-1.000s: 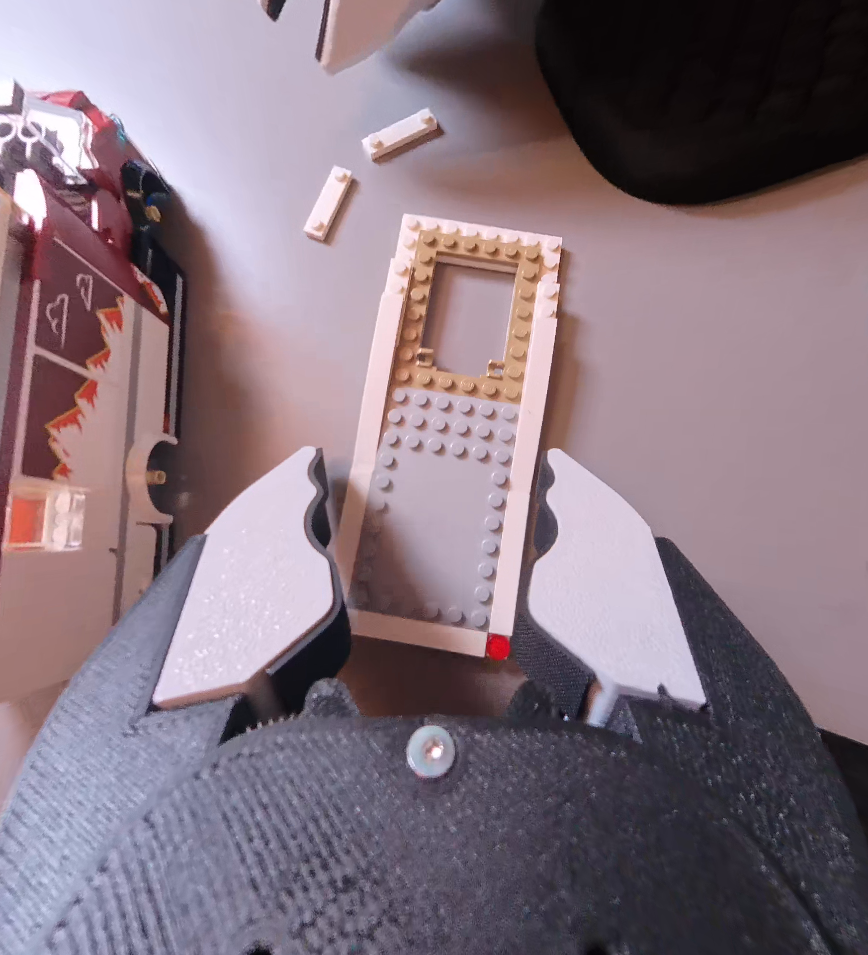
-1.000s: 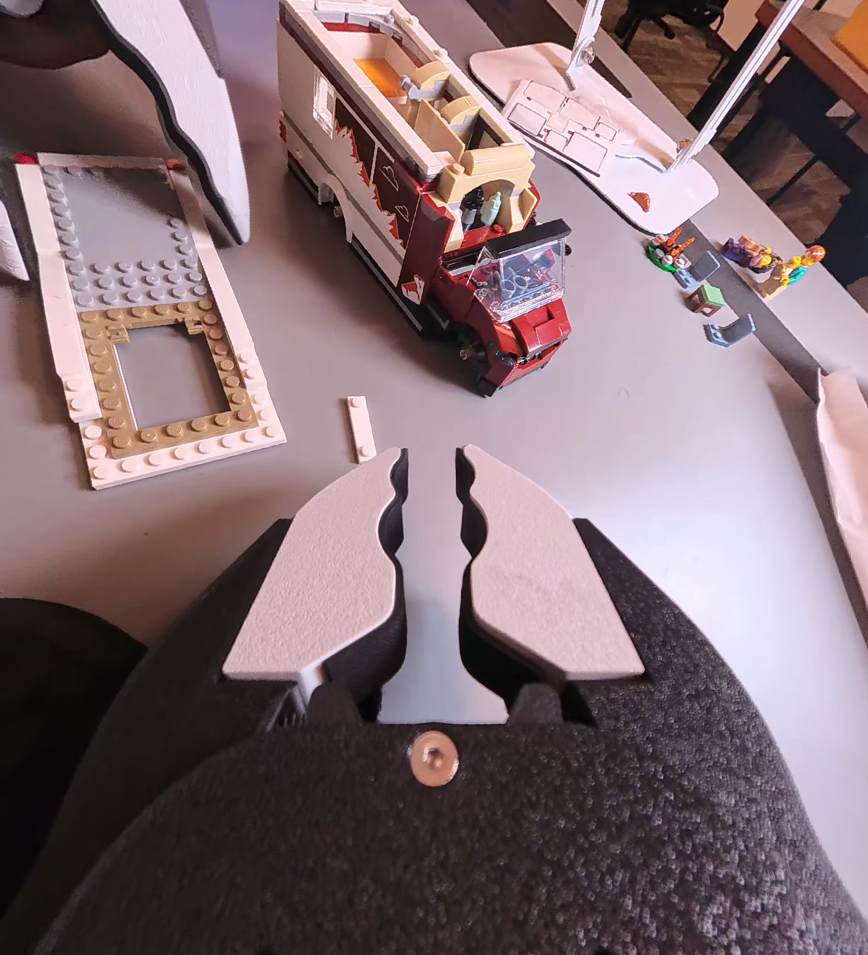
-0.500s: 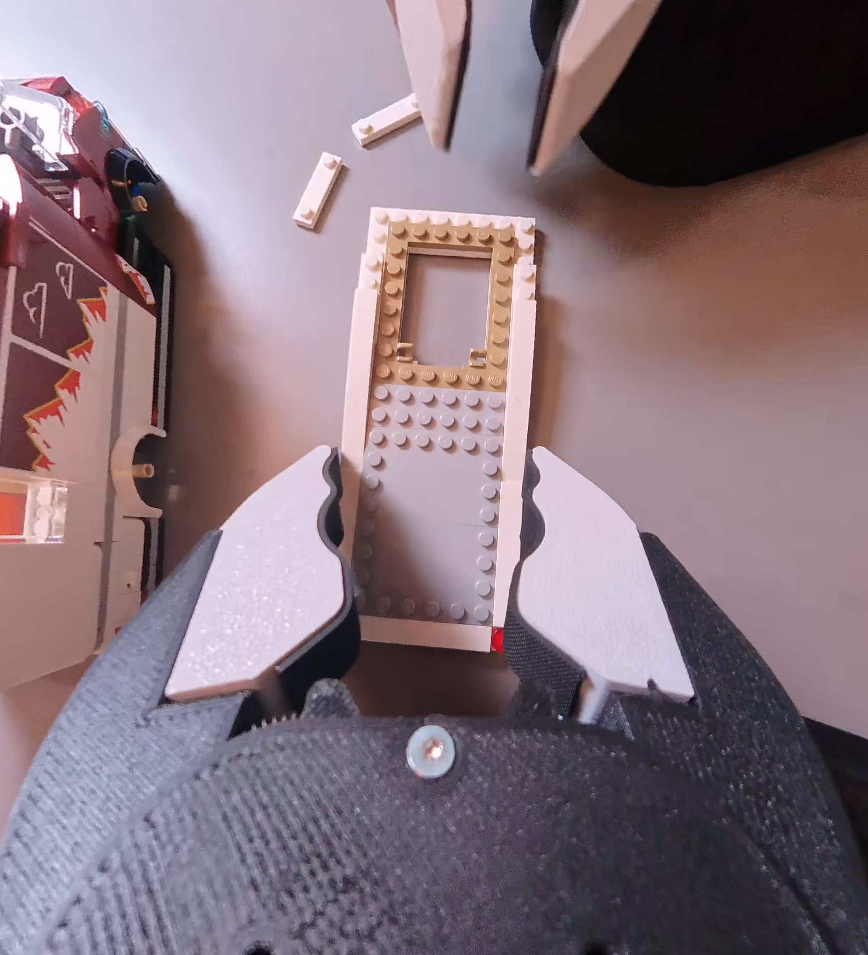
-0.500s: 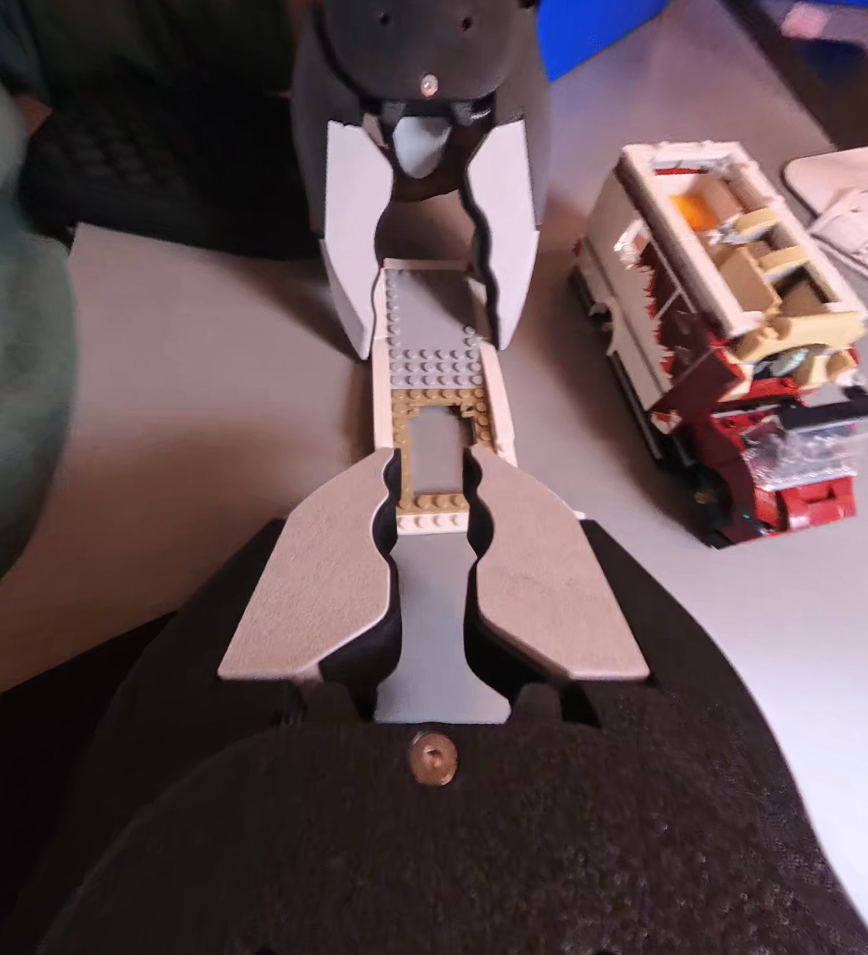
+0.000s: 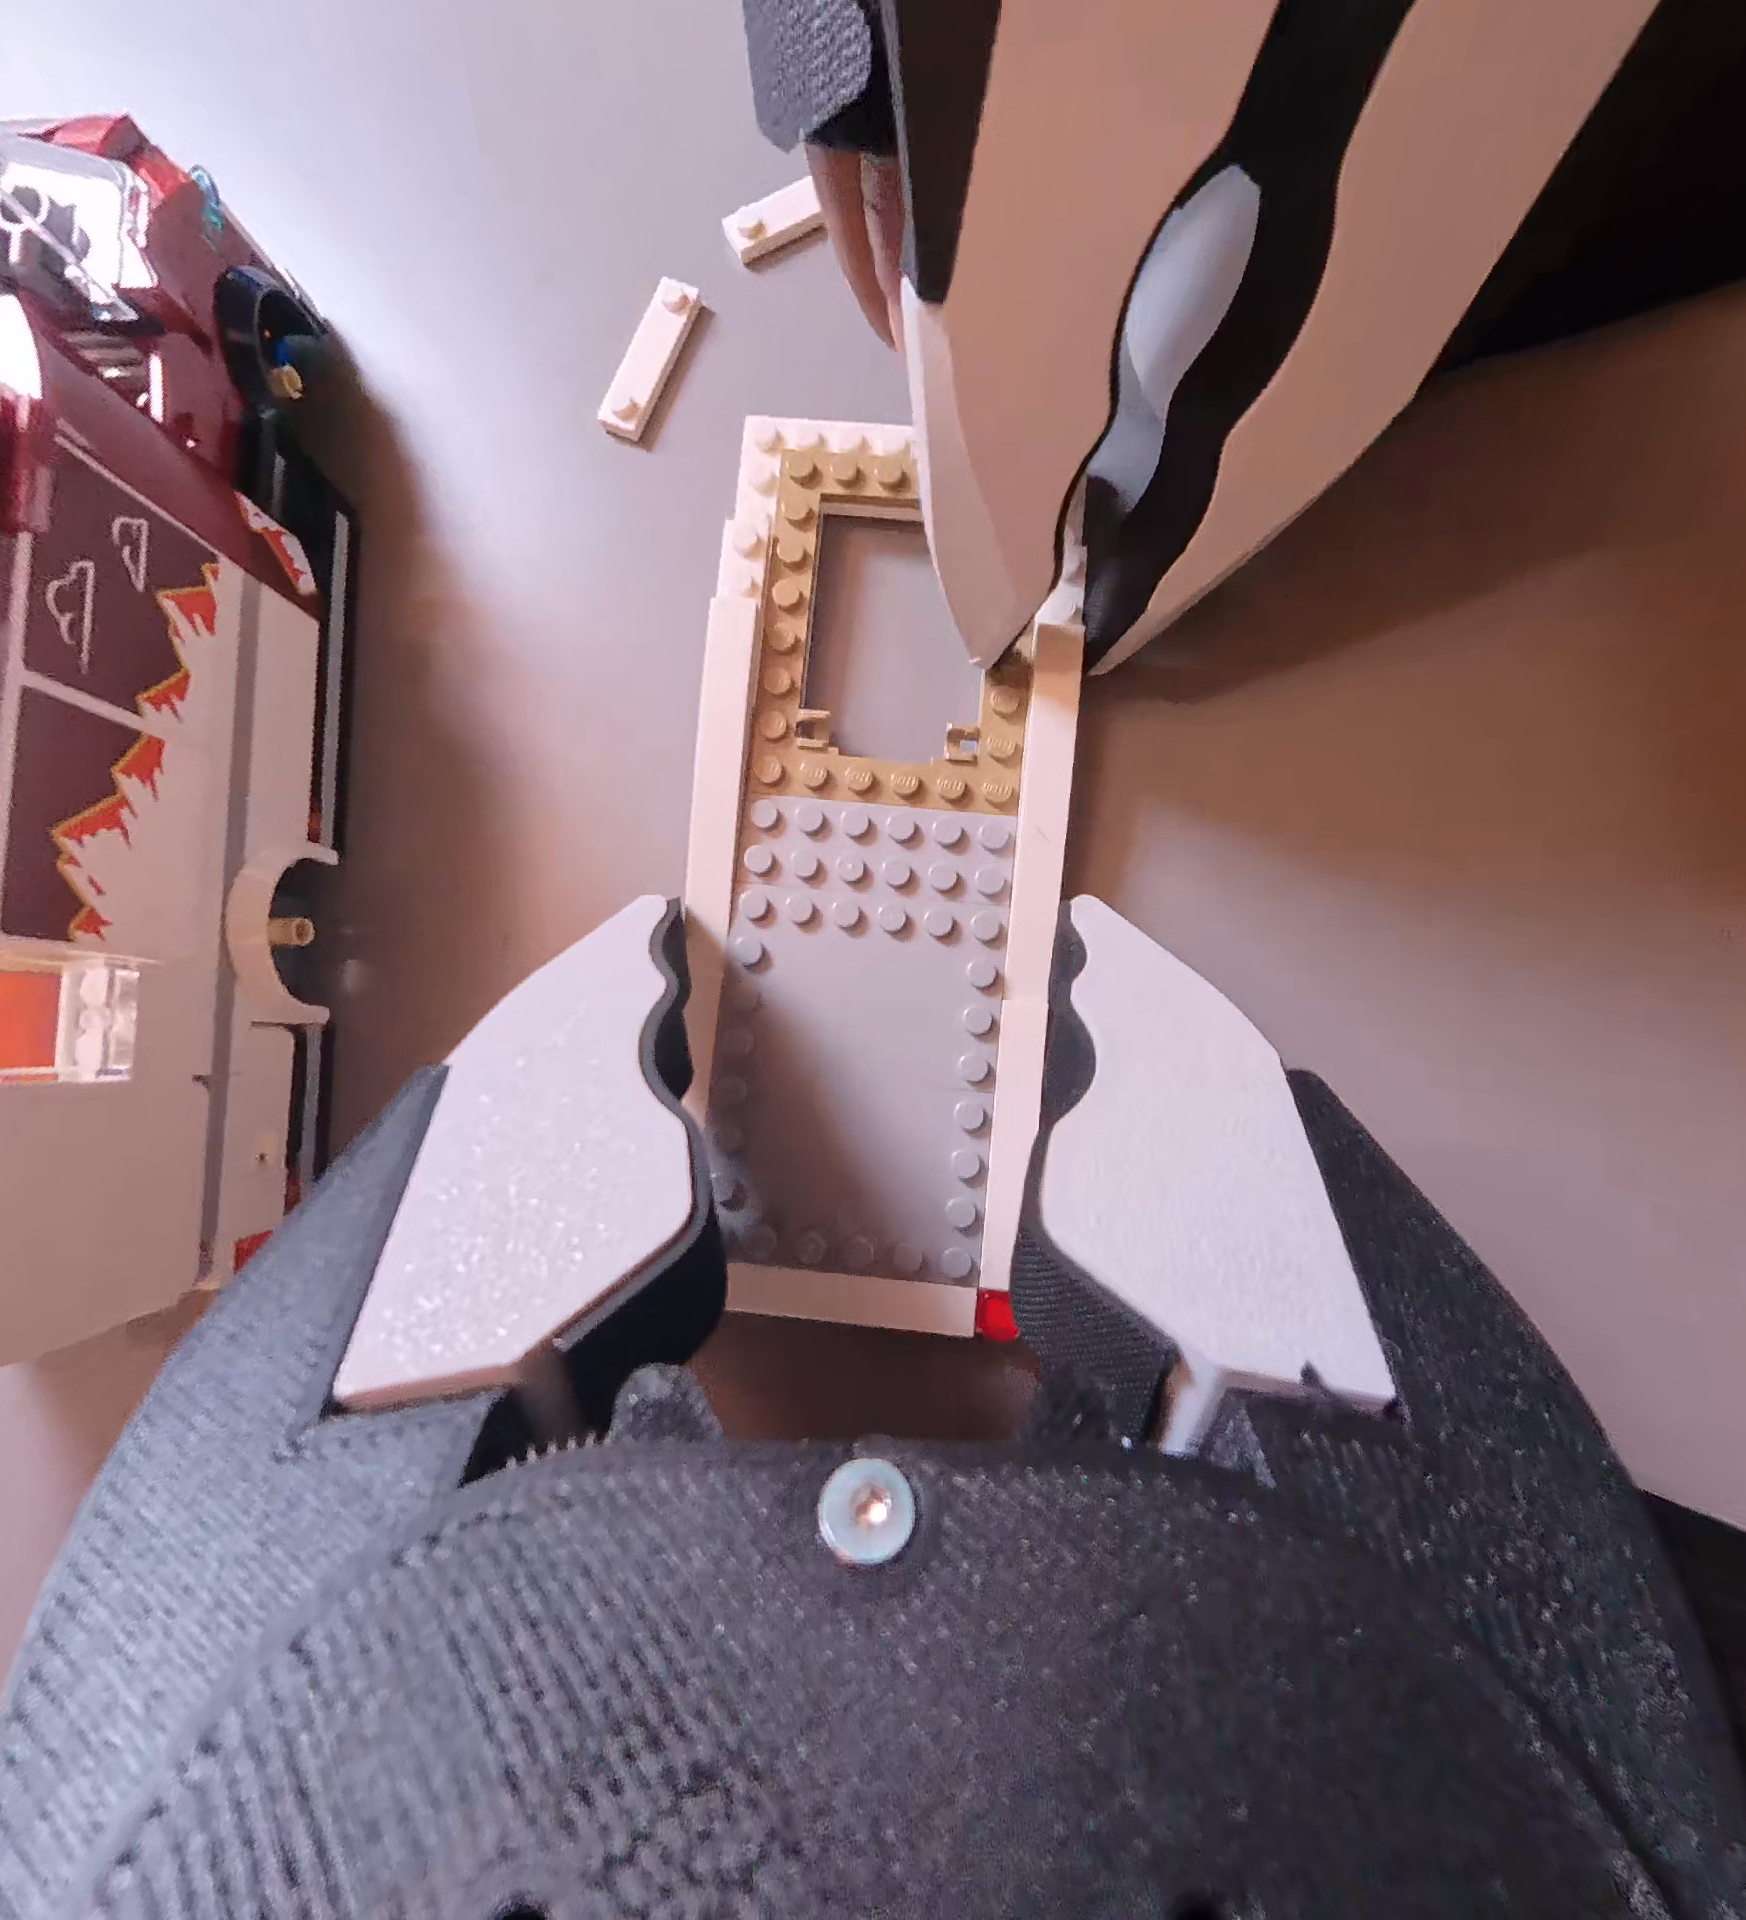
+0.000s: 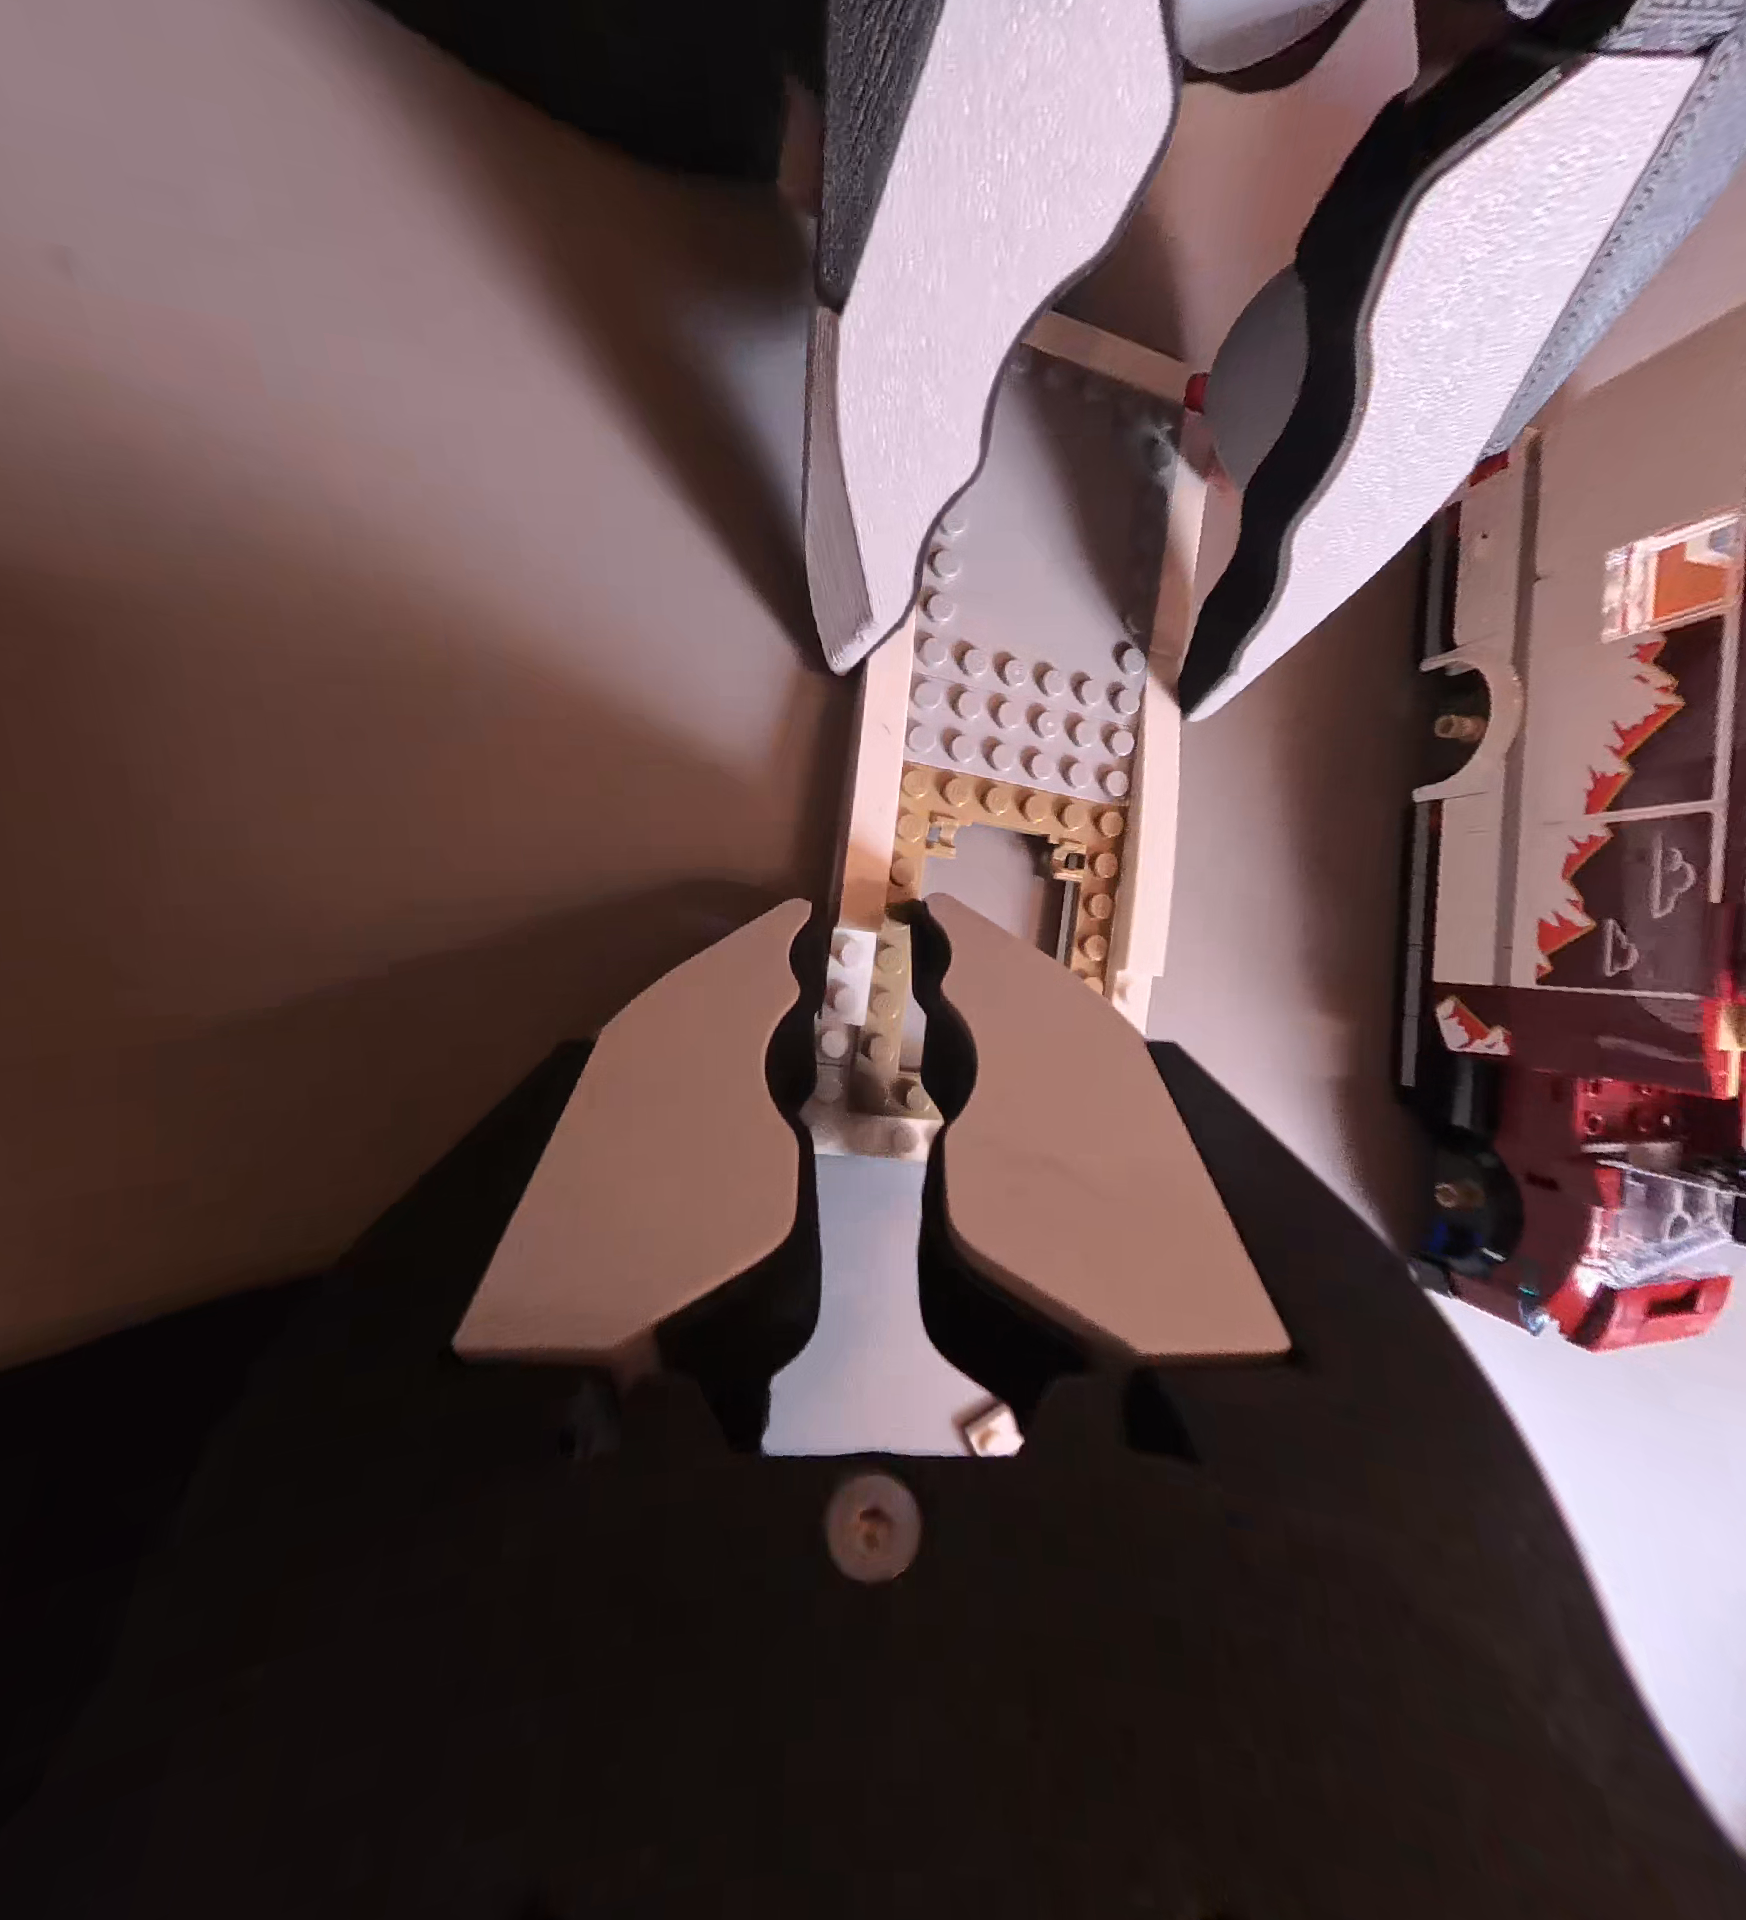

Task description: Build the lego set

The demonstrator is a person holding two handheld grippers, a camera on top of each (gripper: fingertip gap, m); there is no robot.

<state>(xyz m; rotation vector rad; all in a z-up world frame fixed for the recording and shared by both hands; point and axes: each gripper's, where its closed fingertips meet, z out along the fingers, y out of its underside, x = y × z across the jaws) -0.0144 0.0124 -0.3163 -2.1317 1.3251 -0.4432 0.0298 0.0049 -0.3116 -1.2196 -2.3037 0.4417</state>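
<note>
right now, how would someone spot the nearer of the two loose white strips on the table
Start at the long studded brick panel held between both grippers, beside the red and cream toy van. Just off its tan-framed end lie two loose white strips. The nearer white strip lies fully in view; the other white strip is partly hidden behind the right gripper.

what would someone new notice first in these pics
A long flat brick panel, grey and tan studded plates edged in white with a rectangular window hole, lies on the grey table. The left tool clamps its grey end; the right tool straddles one side of the tan window frame at the other end. Beside it stands a dark red and white brick-built camper van.
</note>
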